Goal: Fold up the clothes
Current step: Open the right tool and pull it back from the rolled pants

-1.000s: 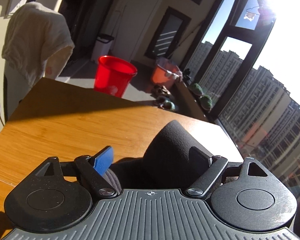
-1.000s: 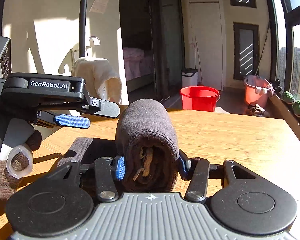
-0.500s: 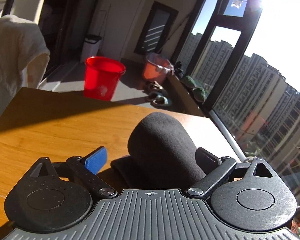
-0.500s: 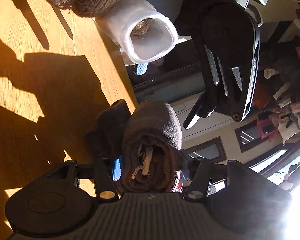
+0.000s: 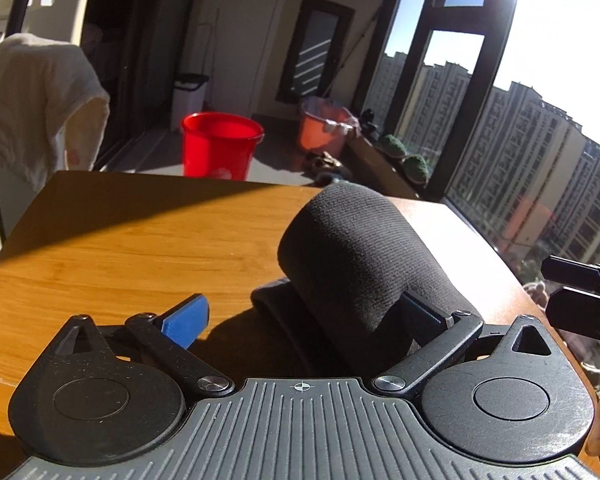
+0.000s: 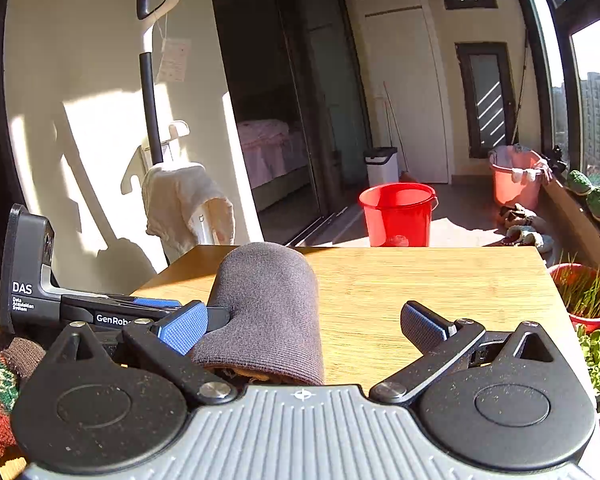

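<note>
Here the rolled dark cloth (image 6: 266, 312) lies on the desk (image 6: 420, 292) near its left edge, long axis pointing away toward the far edge. Both tongs stand wide: the right tongs (image 6: 304, 326) touch it with only the left pad, while the left tongs (image 5: 304, 318) flank its other side.

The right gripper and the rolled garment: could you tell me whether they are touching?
Touching. In the right wrist view, the right gripper is open, and its blue finger presses the rolled garment.

Bare table (image 6: 440, 292) right of rolled garment (image 6: 268, 312), left gripper (image 6: 112, 316) crowding its left
</note>
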Demonstrator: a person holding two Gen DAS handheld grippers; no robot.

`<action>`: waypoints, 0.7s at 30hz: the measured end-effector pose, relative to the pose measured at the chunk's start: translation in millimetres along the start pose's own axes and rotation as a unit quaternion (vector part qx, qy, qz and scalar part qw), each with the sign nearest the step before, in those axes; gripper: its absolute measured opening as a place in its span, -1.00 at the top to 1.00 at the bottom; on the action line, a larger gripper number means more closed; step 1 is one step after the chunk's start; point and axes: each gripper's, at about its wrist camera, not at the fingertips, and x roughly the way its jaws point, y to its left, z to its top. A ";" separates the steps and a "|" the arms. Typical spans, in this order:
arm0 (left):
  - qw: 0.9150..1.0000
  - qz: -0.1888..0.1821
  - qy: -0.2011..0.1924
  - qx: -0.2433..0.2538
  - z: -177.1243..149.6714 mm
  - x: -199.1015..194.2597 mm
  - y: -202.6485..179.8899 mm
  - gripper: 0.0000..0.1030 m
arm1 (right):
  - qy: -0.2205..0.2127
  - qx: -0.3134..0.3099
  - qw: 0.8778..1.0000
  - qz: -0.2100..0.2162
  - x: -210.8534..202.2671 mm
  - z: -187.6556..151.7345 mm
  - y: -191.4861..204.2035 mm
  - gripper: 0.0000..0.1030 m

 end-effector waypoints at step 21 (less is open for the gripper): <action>0.998 0.031 -0.049 -0.011 -5.2 4.4 18.8 -1.00 | 0.036 0.057 0.996 -0.057 50.3 -8.1 -5.4 -1.00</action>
